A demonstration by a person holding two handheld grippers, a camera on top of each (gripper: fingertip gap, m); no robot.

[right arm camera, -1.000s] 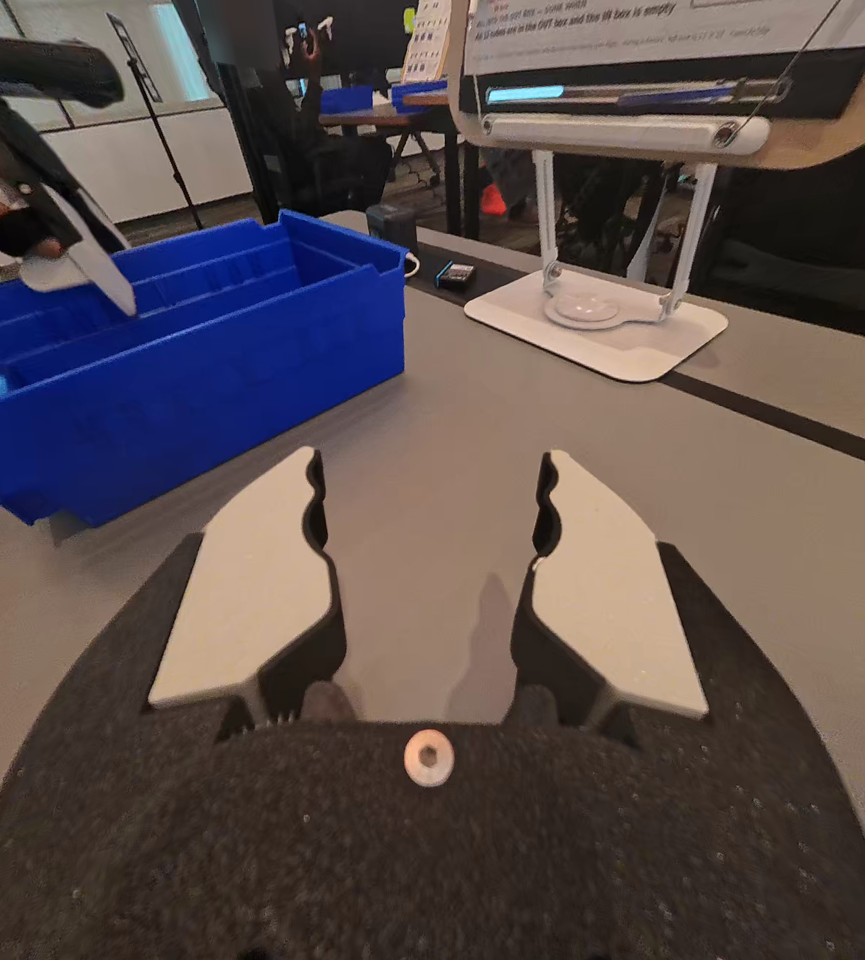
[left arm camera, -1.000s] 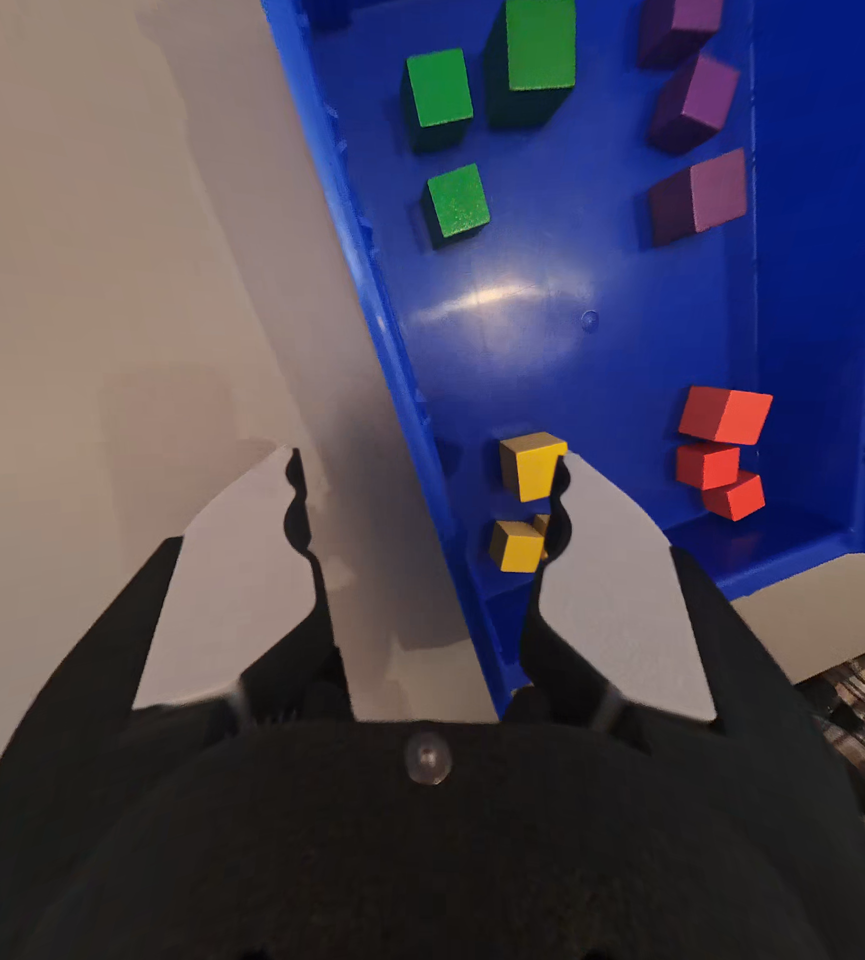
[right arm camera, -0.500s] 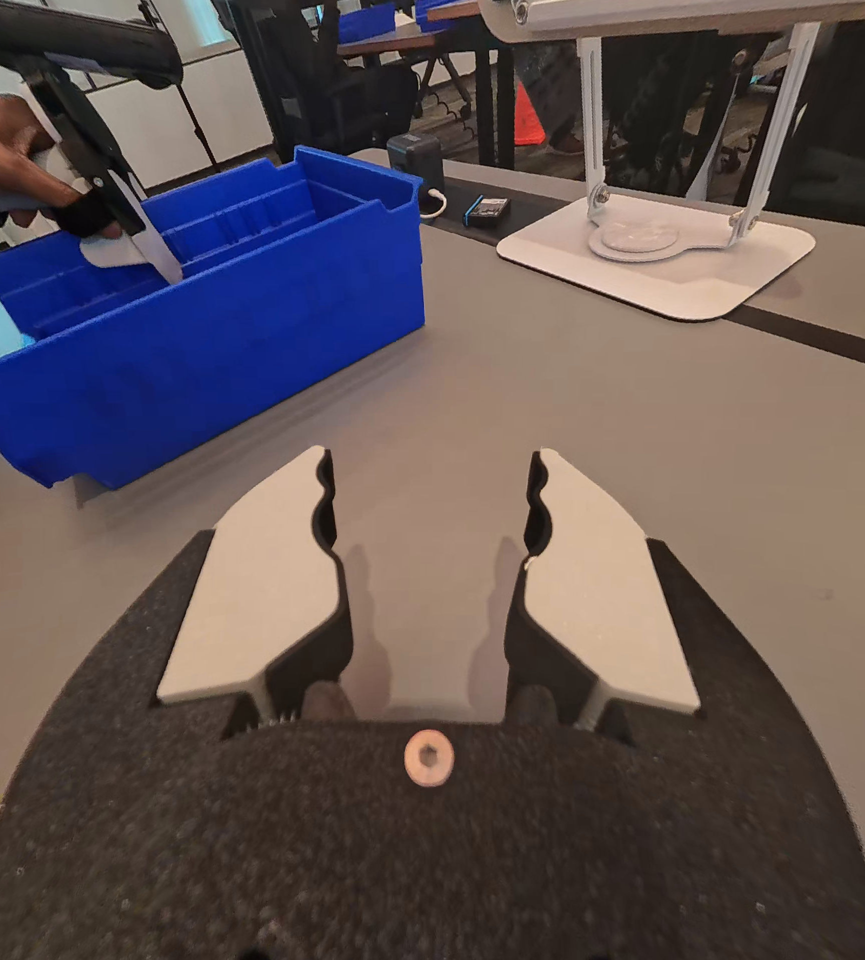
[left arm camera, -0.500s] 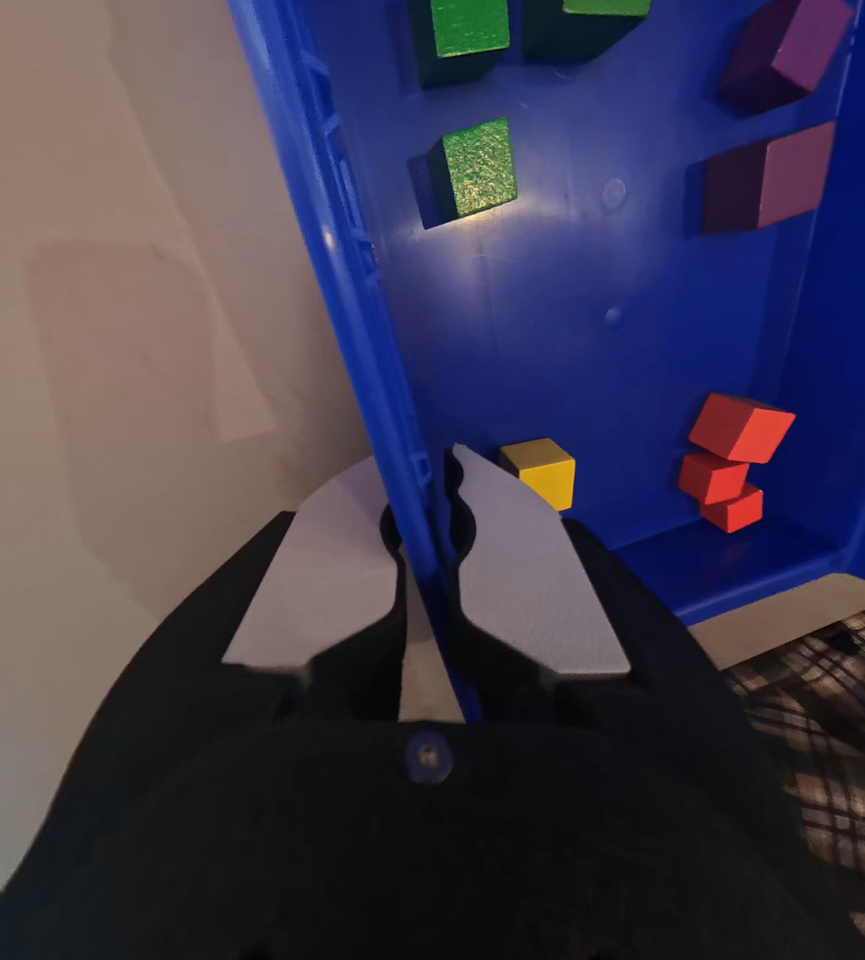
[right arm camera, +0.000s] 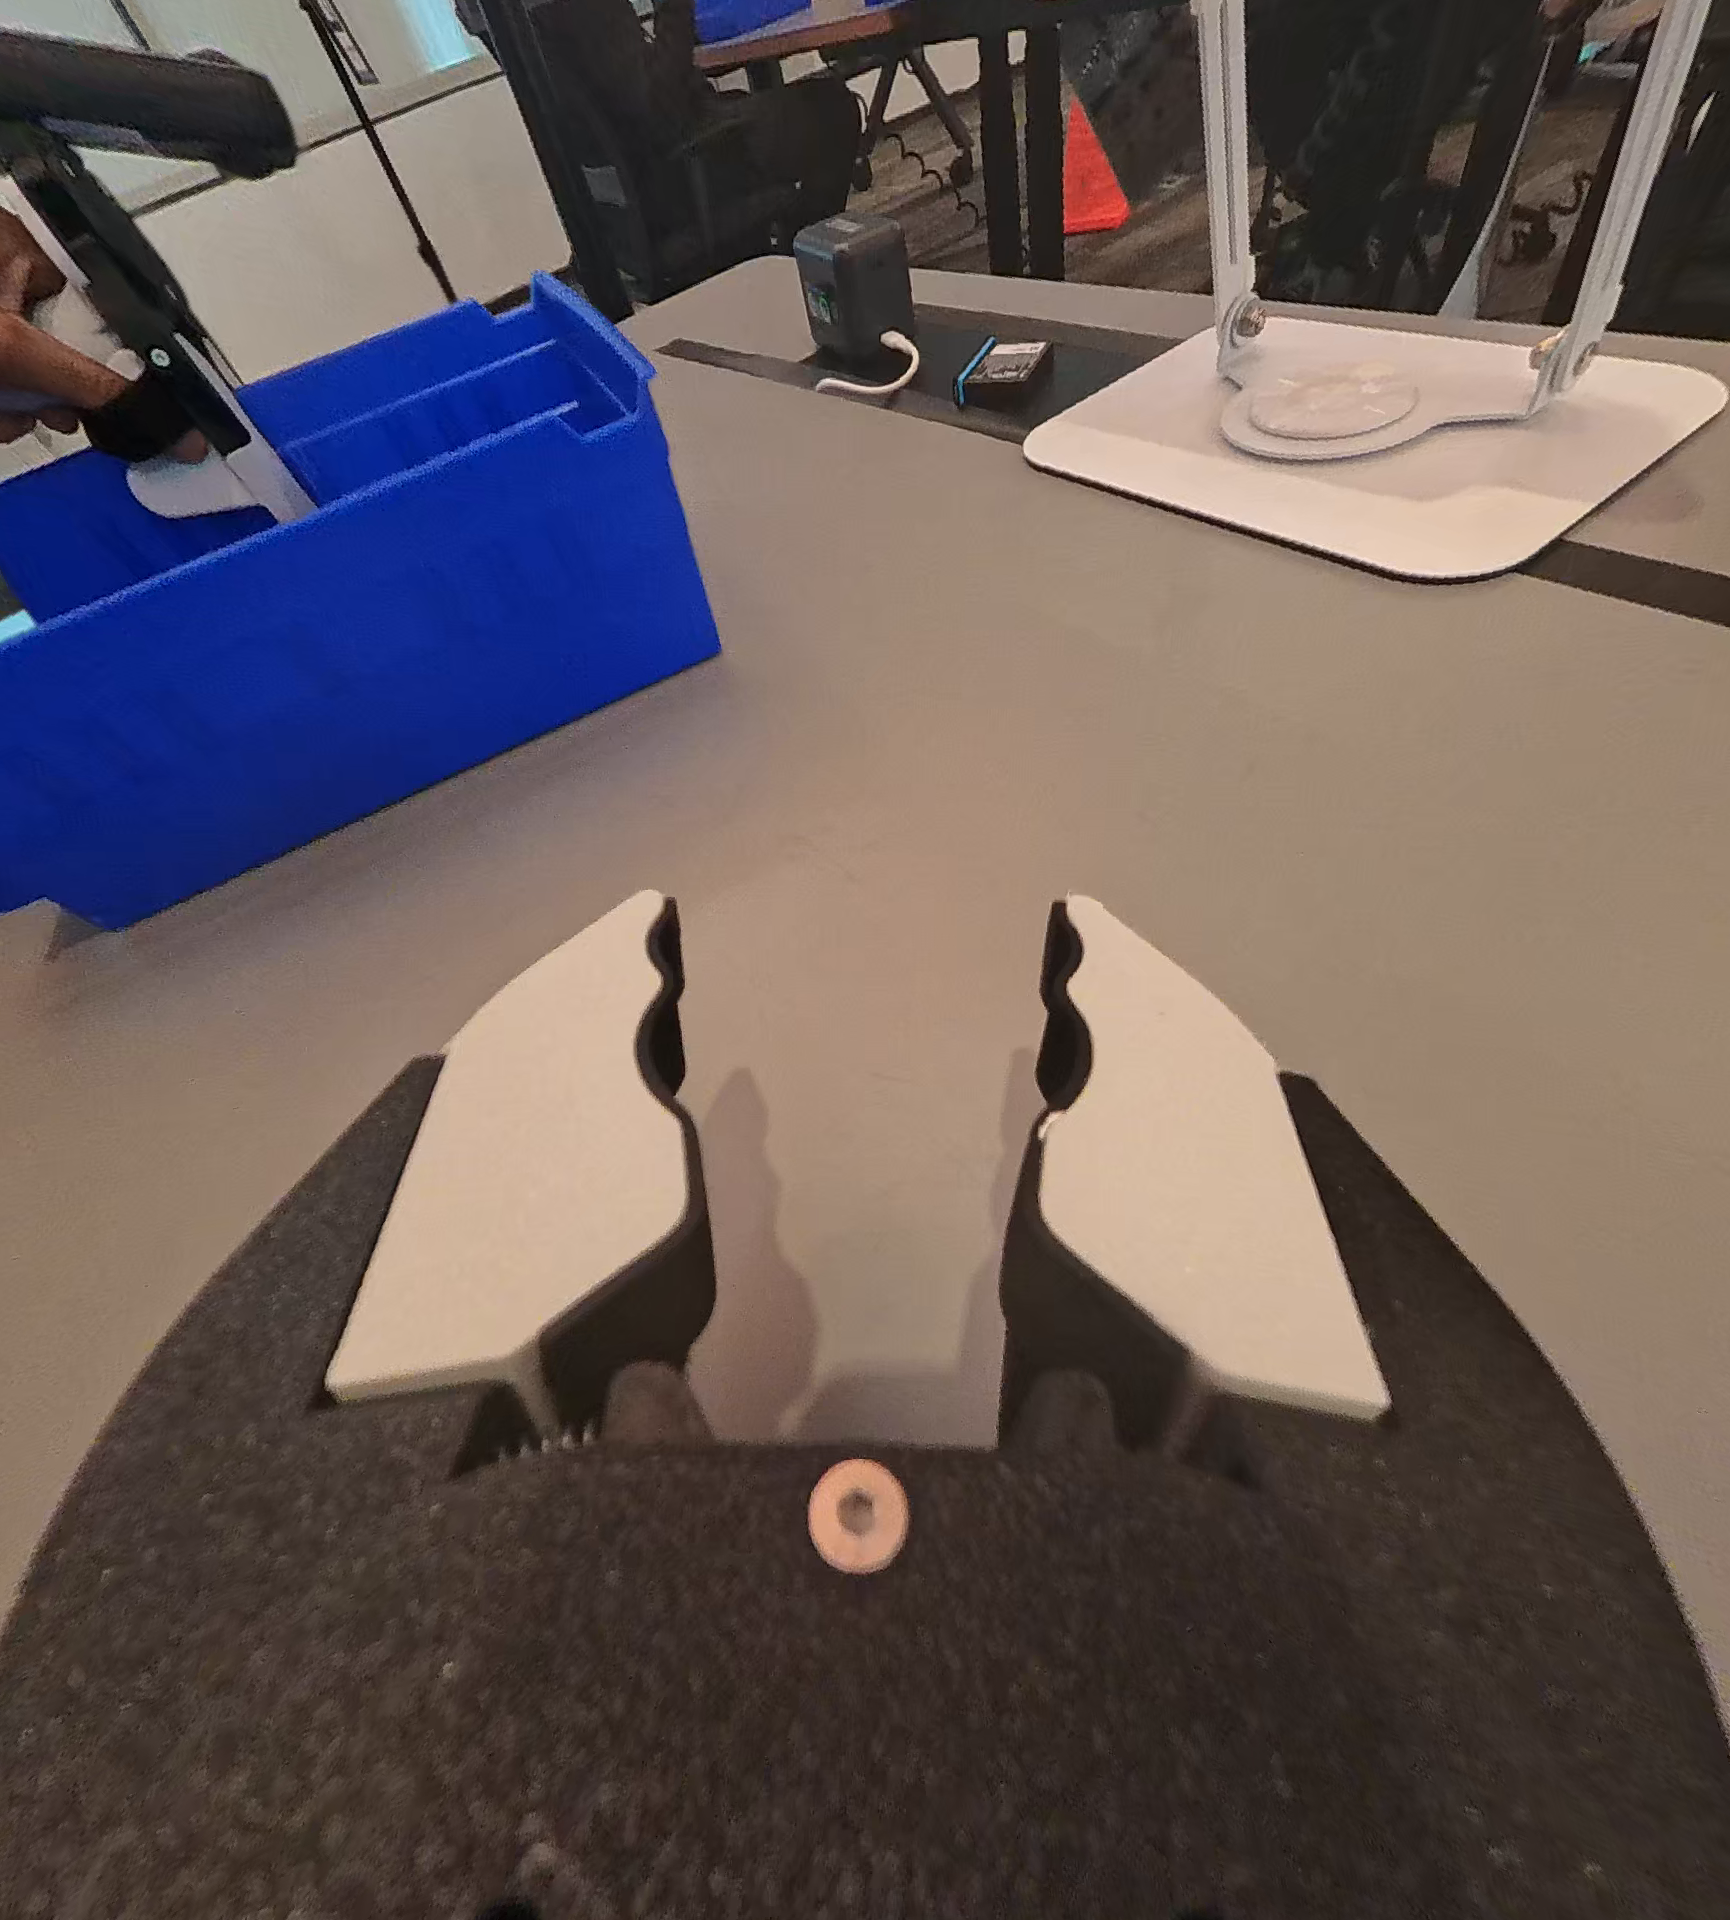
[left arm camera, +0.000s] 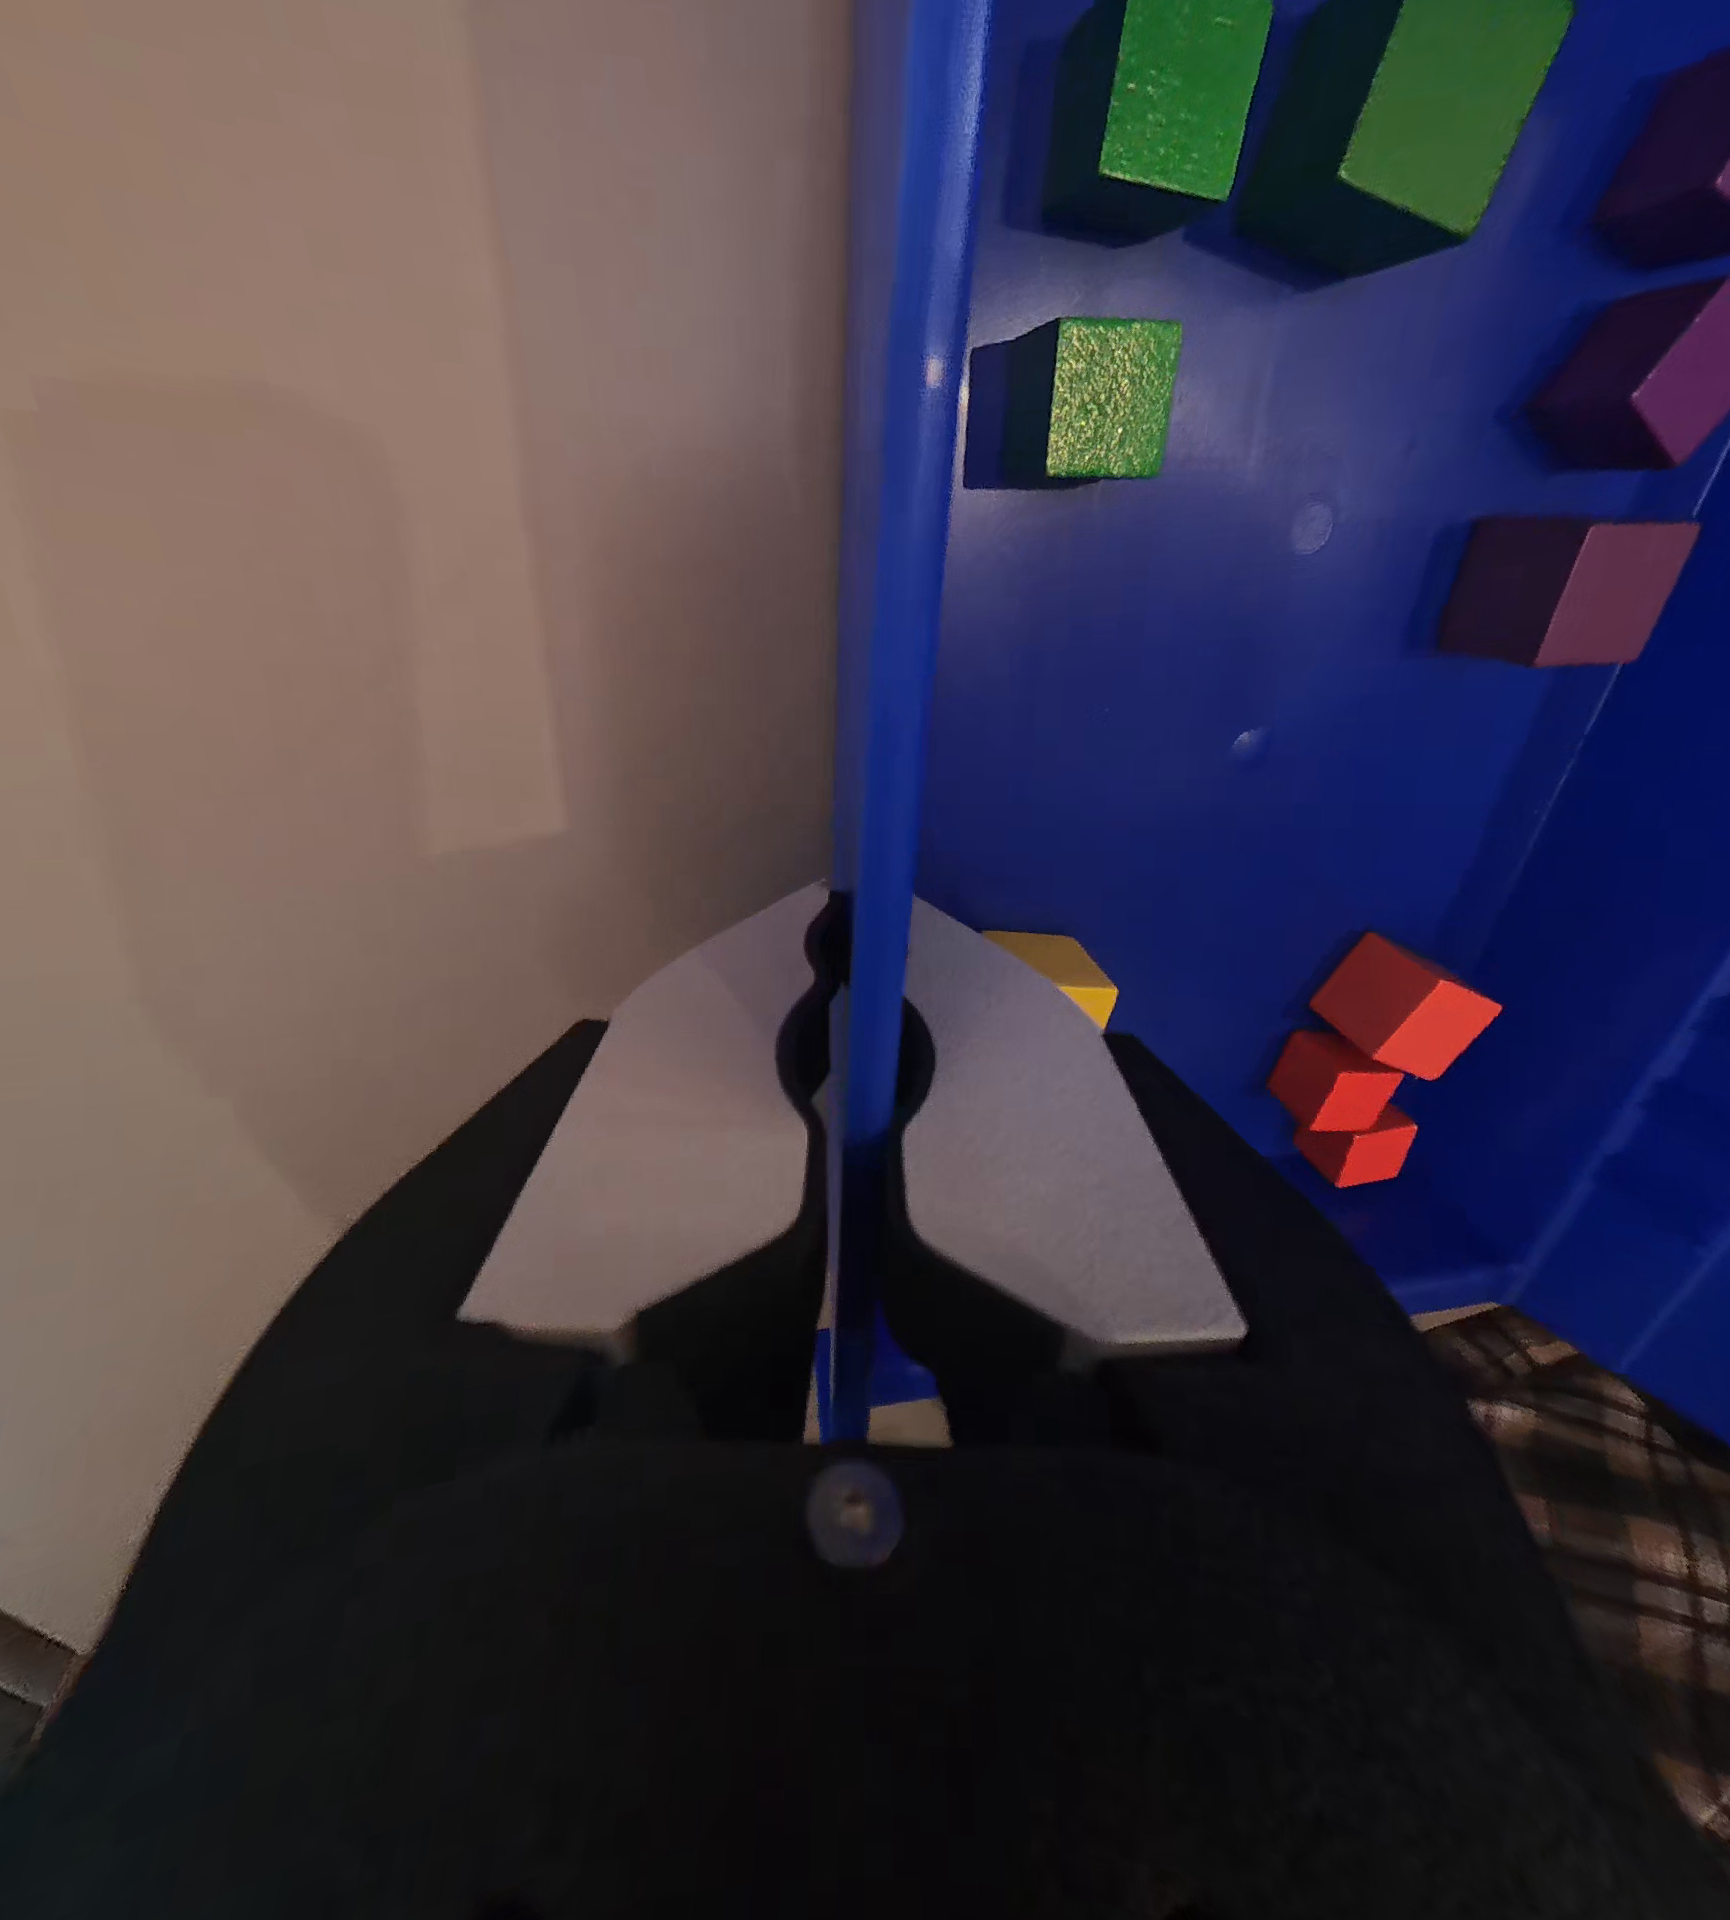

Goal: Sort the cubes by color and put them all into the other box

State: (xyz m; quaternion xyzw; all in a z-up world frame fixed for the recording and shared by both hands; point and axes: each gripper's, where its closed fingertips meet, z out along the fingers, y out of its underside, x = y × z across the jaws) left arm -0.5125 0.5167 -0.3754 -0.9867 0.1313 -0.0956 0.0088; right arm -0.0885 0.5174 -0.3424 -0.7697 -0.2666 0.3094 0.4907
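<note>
Since a second ago, the left claw has closed onto the blue box's side wall. Left wrist view: green cubes, purple cubes, red cubes and a yellow cube lie grouped inside; sorting looks finished. Right wrist view: the right claw hangs released above the bare table.
</note>
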